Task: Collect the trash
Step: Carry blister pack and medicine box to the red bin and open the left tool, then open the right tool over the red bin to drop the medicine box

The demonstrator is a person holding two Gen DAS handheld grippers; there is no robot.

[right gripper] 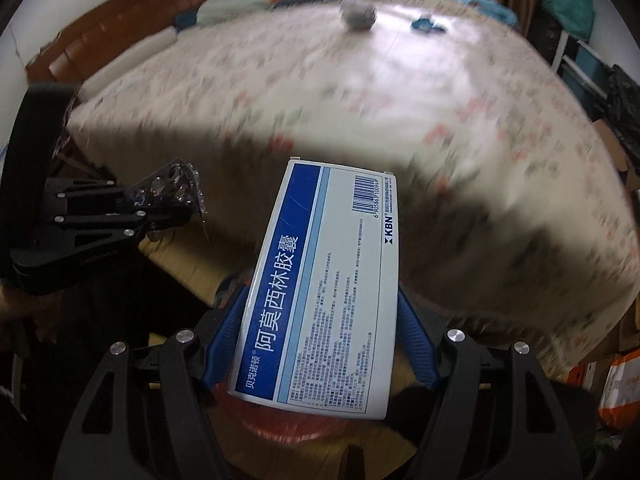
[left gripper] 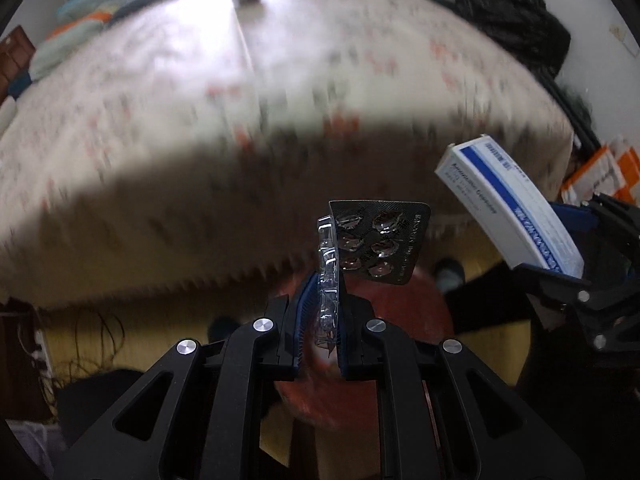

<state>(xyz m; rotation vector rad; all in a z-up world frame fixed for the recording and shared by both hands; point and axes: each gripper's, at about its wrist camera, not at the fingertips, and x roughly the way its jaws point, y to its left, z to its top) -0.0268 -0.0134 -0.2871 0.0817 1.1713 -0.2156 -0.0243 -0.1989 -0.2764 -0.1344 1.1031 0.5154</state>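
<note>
My left gripper (left gripper: 318,316): matte black linkage arms with triangular cutouts, round silver screw heads at the pivots, ribbed blue pads on the fingers (left gripper: 301,312). My right gripper (right gripper: 320,344) is the same build: black arms, silver screws, blue fingers (right gripper: 416,340). Faint grey lettering on the left body, unreadable.

The blister packs (left gripper: 360,248) are two used pill sheets, one dark foil with emptied bubbles, one clear plastic seen edge-on; they stand upright, pinched at their lower end between blue-padded fingers (left gripper: 304,312). The medicine box (right gripper: 320,292) is a flat white carton with a blue band, Chinese lettering and a barcode, clamped across its width, tilted, above a red bin (right gripper: 288,420). A crumpled wad (right gripper: 358,14) lies far off on the bed
</note>
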